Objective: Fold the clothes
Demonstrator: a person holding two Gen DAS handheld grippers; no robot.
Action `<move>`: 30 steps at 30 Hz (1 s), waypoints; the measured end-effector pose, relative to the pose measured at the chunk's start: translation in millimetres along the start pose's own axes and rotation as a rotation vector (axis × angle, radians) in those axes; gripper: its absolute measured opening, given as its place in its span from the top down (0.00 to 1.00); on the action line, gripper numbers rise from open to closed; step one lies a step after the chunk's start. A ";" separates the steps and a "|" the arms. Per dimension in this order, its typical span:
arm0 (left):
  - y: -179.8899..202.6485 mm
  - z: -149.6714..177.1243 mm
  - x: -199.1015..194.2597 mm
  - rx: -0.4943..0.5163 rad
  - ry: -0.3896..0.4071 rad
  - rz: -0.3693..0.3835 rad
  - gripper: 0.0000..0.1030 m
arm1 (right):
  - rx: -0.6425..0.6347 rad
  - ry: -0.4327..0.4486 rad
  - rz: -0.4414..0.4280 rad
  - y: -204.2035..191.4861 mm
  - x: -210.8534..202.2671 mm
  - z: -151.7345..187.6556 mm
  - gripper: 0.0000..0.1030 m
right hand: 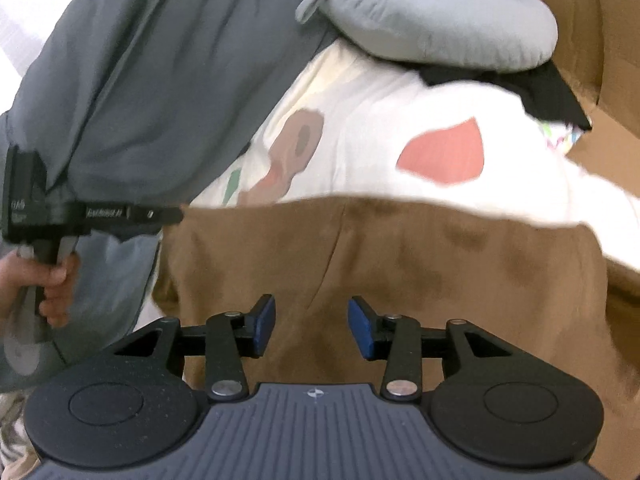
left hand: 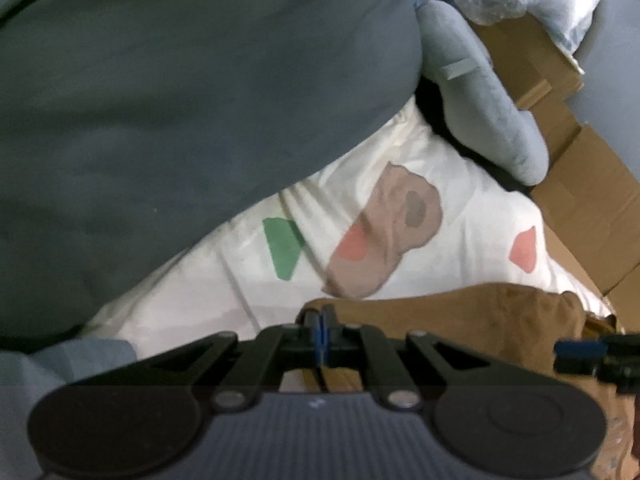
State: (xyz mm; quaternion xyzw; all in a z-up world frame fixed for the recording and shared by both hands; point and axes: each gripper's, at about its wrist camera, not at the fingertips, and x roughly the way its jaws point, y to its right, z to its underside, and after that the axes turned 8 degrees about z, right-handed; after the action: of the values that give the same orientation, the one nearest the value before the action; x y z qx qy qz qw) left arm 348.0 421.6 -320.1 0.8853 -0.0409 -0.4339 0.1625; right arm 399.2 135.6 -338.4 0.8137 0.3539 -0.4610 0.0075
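A brown garment (right hand: 400, 264) lies spread on a white bedsheet (right hand: 360, 128) printed with coloured shapes. In the left wrist view my left gripper (left hand: 320, 332) is shut on the brown garment's (left hand: 460, 320) top left edge. From the right wrist view the left gripper (right hand: 174, 214) shows side-on, held by a hand (right hand: 52, 284), its tip at the garment's corner. My right gripper (right hand: 312, 328) hovers open over the middle of the brown cloth, with nothing between its blue pads (right hand: 264, 326).
A dark grey duvet (right hand: 160, 80) is heaped to the left. A light grey neck pillow (right hand: 440, 28) and a black cloth (right hand: 552, 92) lie at the far end of the bed. Cardboard boxes (left hand: 580, 184) stand along the right side.
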 end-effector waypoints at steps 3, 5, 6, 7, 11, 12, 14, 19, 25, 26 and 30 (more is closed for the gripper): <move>-5.6 -2.6 4.9 0.004 -0.013 -0.011 0.99 | -0.006 0.009 0.029 8.6 12.8 -14.5 0.54; -7.4 -2.7 9.3 0.008 -0.024 -0.019 0.99 | -0.012 0.009 0.045 13.2 22.5 -22.0 0.54; -8.4 -2.4 11.5 0.007 -0.027 -0.022 0.99 | -0.017 0.009 0.052 14.7 26.9 -25.6 0.55; -9.5 -2.0 13.8 0.006 -0.030 -0.026 0.99 | -0.022 0.010 0.058 16.1 31.3 -29.3 0.56; -16.7 -2.7 22.7 -0.024 -0.038 -0.028 0.99 | -0.058 -0.003 0.080 15.5 50.1 -41.7 0.67; -18.2 -3.1 25.0 -0.032 -0.039 -0.028 0.99 | -0.067 -0.012 0.087 14.6 55.3 -43.8 0.69; -18.0 -3.4 27.3 -0.037 -0.040 -0.019 0.99 | -0.085 -0.027 0.101 12.8 65.1 -47.9 0.74; -15.6 4.2 17.4 -0.099 -0.013 -0.008 0.95 | -0.102 -0.045 0.134 9.5 82.6 -52.9 0.76; -3.8 24.8 -6.7 -0.104 0.042 -0.018 0.86 | -0.032 -0.040 0.124 11.1 77.5 -54.1 0.73; -1.1 28.4 -10.3 -0.095 0.046 -0.017 0.85 | -0.025 -0.038 0.122 10.5 74.1 -53.3 0.71; 9.7 42.4 -25.1 -0.058 0.063 -0.013 0.80 | -0.013 -0.023 0.099 5.5 56.4 -48.2 0.69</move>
State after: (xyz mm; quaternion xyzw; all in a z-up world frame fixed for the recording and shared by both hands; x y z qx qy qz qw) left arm 300.0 407.1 -322.2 0.8936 -0.0175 -0.4079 0.1864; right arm 456.6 179.9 -355.1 0.8249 0.3161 -0.4670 0.0398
